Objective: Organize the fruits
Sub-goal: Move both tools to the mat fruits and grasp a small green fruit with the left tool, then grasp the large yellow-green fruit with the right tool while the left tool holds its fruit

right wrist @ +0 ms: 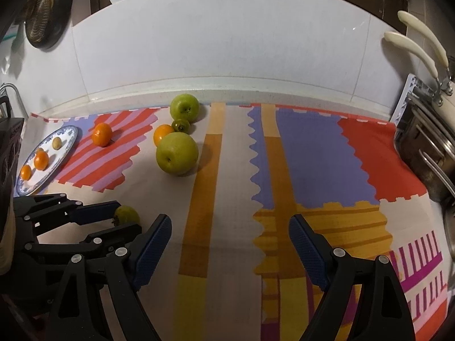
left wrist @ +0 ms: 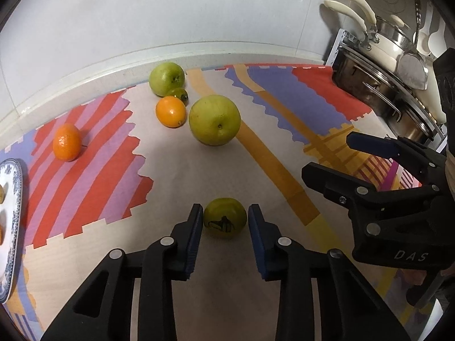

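My left gripper (left wrist: 225, 209) is open, its pads on either side of a small green fruit with a dark calyx (left wrist: 225, 217), not clamped; a small gap shows on each side. The same fruit shows in the right wrist view (right wrist: 126, 215) between the left gripper's fingers (right wrist: 96, 211). My right gripper (right wrist: 230, 223) is open and empty over the patterned mat, and it also shows at the right of the left wrist view (left wrist: 327, 156). On the mat lie two large green apples (left wrist: 214, 120) (left wrist: 167, 78), two oranges (left wrist: 170, 111) (left wrist: 66, 141) and another small green fruit (left wrist: 179, 95).
A blue-and-white plate (right wrist: 66, 142) at the left holds two oranges and small pale fruits. A rack with steel pots and cream-handled pans (left wrist: 395, 65) stands at the right. A white tiled wall (right wrist: 216, 48) runs behind the counter.
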Available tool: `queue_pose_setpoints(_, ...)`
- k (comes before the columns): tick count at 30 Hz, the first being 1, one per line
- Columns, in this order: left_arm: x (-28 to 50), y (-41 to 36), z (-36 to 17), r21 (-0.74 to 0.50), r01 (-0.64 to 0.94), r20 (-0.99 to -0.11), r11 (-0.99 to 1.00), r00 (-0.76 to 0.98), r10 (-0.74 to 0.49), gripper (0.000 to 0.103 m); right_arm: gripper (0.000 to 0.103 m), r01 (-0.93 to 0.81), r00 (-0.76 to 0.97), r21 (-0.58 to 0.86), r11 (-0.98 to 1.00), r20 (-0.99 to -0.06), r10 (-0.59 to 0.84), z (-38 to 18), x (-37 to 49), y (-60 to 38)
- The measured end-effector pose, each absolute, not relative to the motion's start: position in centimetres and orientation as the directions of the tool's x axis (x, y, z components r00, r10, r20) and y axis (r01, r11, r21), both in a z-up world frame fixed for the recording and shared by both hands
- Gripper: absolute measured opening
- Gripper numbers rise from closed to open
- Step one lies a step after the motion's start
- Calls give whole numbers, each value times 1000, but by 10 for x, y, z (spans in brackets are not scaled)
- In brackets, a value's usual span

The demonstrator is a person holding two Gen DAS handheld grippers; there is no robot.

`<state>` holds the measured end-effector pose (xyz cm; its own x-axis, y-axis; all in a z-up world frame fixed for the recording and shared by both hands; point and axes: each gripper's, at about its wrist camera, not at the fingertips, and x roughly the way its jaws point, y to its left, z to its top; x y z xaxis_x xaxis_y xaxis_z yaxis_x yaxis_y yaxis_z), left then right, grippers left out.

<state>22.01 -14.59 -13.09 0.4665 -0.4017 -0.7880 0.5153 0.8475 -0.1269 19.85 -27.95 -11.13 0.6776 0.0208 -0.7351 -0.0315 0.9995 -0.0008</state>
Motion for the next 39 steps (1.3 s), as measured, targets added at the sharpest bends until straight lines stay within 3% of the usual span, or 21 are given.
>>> queue_pose_setpoints(10, 225, -138, -121, -112, 487, -770, 866, 509, -385, 30, 85, -41, 674, 7, 999, -738, 33, -114, 208, -276)
queue_pose_setpoints(23, 254, -93, -103, -40, 358, -742, 933, 614, -268, 30, 84, -111, 695, 10, 994, -714, 85, -109, 253, -244)
queue_pose_setpoints(39, 275, -79, -115, -45, 313, -756, 949, 610, -237, 30, 55, -137, 621, 54, 989, -773, 129, -132, 297, -222)
